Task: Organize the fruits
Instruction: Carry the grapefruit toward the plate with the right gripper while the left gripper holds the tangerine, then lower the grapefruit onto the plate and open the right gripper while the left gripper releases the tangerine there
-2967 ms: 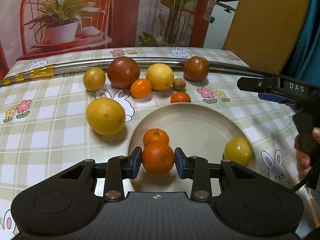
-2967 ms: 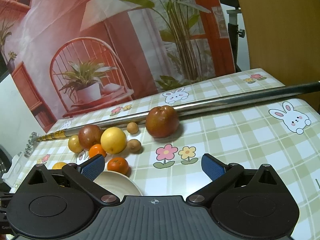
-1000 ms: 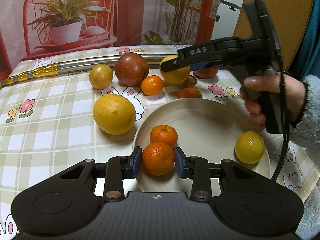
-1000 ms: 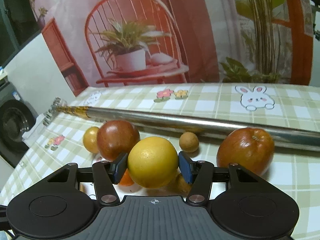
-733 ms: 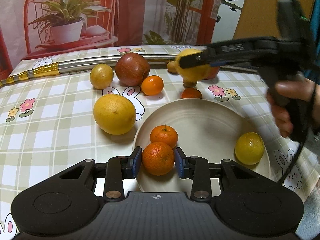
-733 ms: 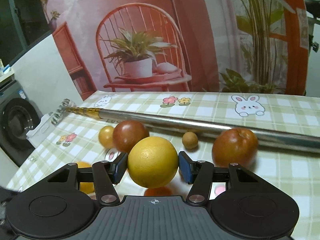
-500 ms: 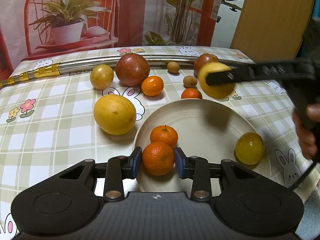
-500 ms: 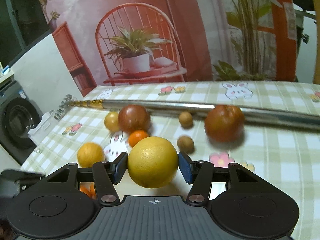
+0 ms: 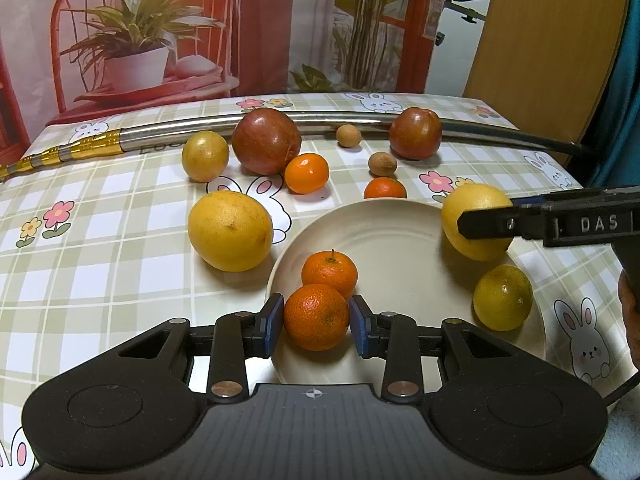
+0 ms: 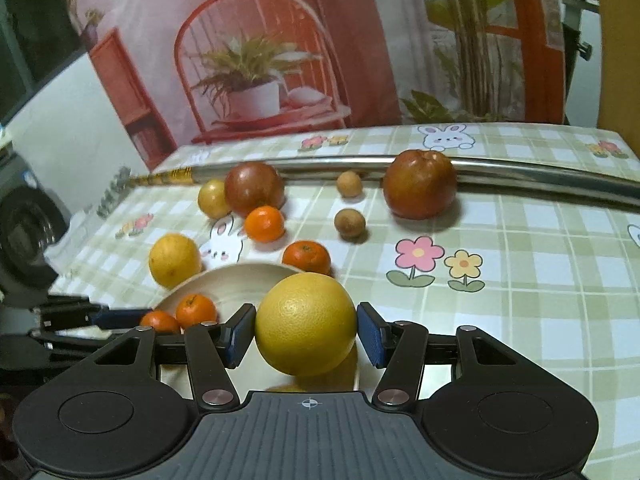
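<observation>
Right wrist view: right hand-held gripper [image 10: 306, 334] is clamping the yellow citrus [image 10: 306, 323] over the plate [image 10: 240, 280] rim. Left hand-held gripper [image 9: 316, 326] is gripping an orange [image 9: 316, 317] on the plate. Advice: lowering onto bare plate before releasing.

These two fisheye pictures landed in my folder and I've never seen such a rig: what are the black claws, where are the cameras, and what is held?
No robot: a person holds two hand-squeezed grippers, each with a camera looking along its fingers. The left view shows the left gripper shut on an orange mandarin over the cream plate. The right view shows the right gripper shut on a large yellow citrus by the plate's edge. The plate also holds another mandarin and a yellow-green fruit. More fruit and a metal pole lie on the checked tablecloth.
</observation>
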